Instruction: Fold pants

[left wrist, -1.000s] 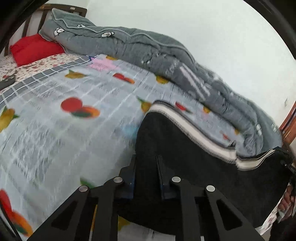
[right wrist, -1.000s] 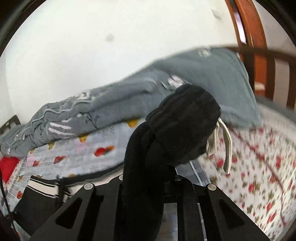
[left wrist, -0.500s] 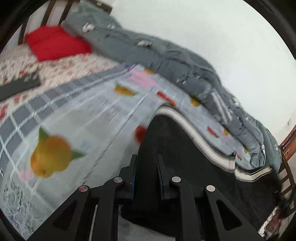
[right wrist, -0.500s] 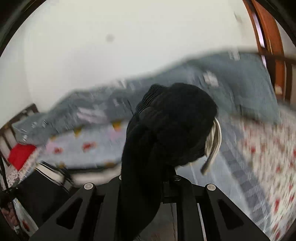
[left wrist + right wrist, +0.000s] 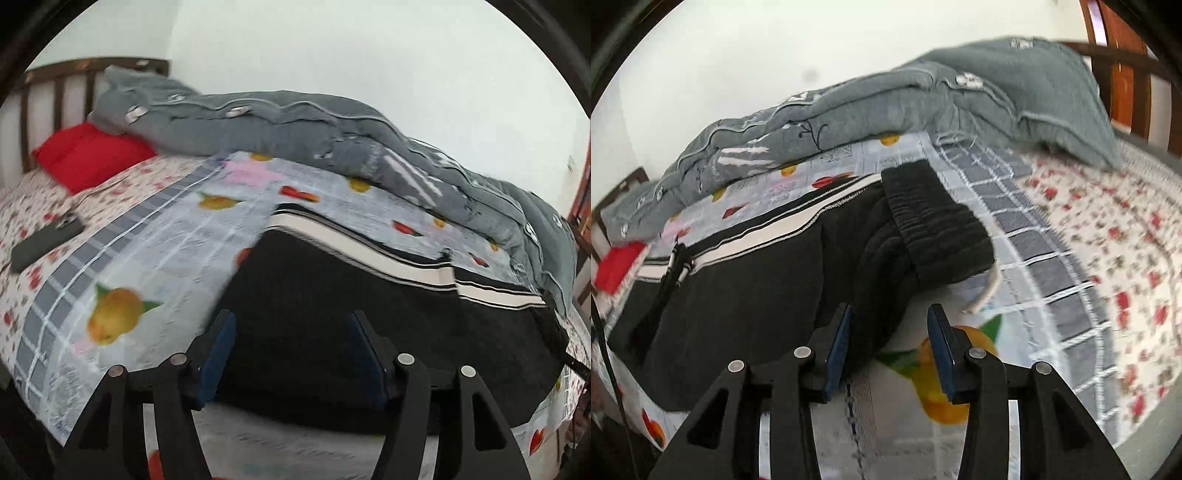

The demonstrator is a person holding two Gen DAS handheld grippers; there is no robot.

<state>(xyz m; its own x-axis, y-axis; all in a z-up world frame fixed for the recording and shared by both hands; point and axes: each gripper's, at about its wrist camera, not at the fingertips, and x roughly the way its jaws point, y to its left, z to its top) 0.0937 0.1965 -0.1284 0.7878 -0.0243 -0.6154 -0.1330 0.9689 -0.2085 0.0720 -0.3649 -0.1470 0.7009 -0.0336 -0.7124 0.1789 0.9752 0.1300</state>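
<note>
Left claw (image 5: pixel 291 354) spread, jaws just opened, black cloth lying between the blue pads but unpinched; right claw (image 5: pixel 886 343) likewise just opened, pads apart beside the ribbed waistband end, so both look like releases made to let the fold settle. The black fleece pants with white side stripes (image 5: pixel 369 302) lie doubled on the fruit-print grey bedsheet (image 5: pixel 155 258), white drawstring (image 5: pixel 984 293) trailing off the waistband. The rumpled grey quilt (image 5: pixel 332 140) runs close along the far stripe edge and could crowd a fold toward it; red pillow (image 5: pixel 88 155) and dark flat phone-like slab (image 5: pixel 44 242) sit well apart.
</note>
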